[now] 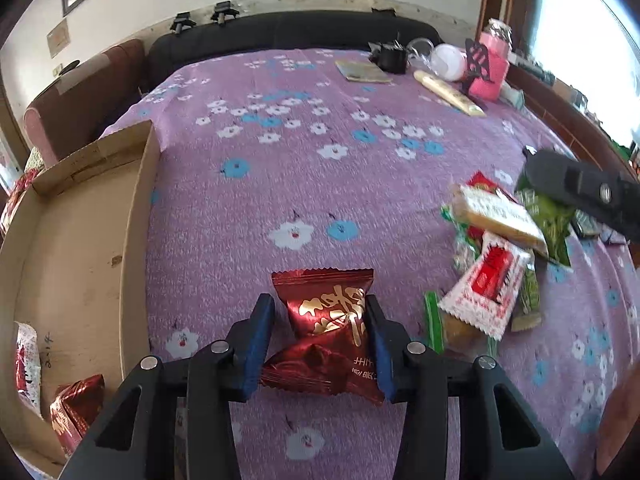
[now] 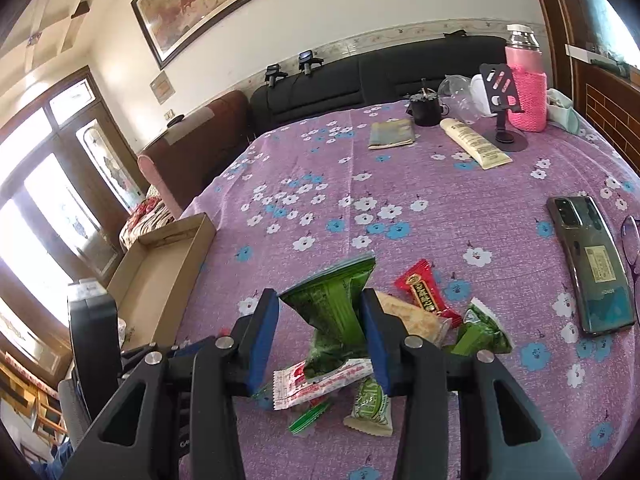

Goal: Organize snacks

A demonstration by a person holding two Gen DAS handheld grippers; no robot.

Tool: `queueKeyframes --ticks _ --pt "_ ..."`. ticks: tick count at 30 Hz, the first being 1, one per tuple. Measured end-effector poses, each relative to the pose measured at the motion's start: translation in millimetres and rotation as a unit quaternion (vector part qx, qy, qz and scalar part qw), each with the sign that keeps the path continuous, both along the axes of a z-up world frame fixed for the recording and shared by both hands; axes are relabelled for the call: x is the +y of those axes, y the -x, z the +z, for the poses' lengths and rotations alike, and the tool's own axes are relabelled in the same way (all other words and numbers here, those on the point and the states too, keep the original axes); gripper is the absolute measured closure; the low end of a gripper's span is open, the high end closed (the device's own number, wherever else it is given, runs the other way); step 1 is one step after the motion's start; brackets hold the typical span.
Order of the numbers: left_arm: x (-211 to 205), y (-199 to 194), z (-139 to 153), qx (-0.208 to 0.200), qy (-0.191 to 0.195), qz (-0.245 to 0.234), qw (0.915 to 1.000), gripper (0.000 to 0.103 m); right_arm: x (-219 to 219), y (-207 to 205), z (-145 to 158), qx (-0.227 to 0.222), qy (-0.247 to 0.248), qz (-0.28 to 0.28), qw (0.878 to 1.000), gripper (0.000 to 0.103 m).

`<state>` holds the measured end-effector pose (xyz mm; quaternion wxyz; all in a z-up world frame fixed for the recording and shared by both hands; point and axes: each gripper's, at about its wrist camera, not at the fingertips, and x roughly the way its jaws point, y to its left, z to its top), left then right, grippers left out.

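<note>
My left gripper (image 1: 320, 304) is shut on a dark red snack packet (image 1: 328, 320) with gold lettering, which is crumpled between the blue pads just above the purple floral tablecloth (image 1: 280, 168). An open cardboard box (image 1: 136, 208) lies at the left. It holds a red packet (image 1: 76, 404) and a white-and-red one (image 1: 26, 360). My right gripper (image 2: 320, 298) is shut on a green snack packet (image 2: 332, 304), held over a loose pile of snacks. The pile includes a red packet (image 2: 426, 290), a white-and-red packet (image 2: 320, 384), a tan cracker pack (image 2: 416, 318) and two more green packets (image 2: 484, 330).
A phone (image 2: 592, 264) and glasses (image 2: 632, 248) lie at the right edge. At the back of the table stand a pink-sleeved bottle (image 2: 526, 84), a black phone stand (image 2: 504, 120), a cream tube (image 2: 474, 144), a booklet (image 2: 392, 134) and a black cup (image 2: 426, 110). A dark sofa sits behind the table.
</note>
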<state>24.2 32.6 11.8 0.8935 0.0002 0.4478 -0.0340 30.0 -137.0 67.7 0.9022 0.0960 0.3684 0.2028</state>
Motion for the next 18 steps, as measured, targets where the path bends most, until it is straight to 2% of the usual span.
queueKeyframes --ticks 7,18 --pt "10 2 20 -0.064 -0.008 0.038 0.9972 0.056 17 7 -3 -0.009 0.025 0.017 1.000 0.062" --pt "10 5 26 -0.084 -0.020 0.039 0.9955 0.056 31 12 -9 -0.013 0.046 0.029 0.998 0.062"
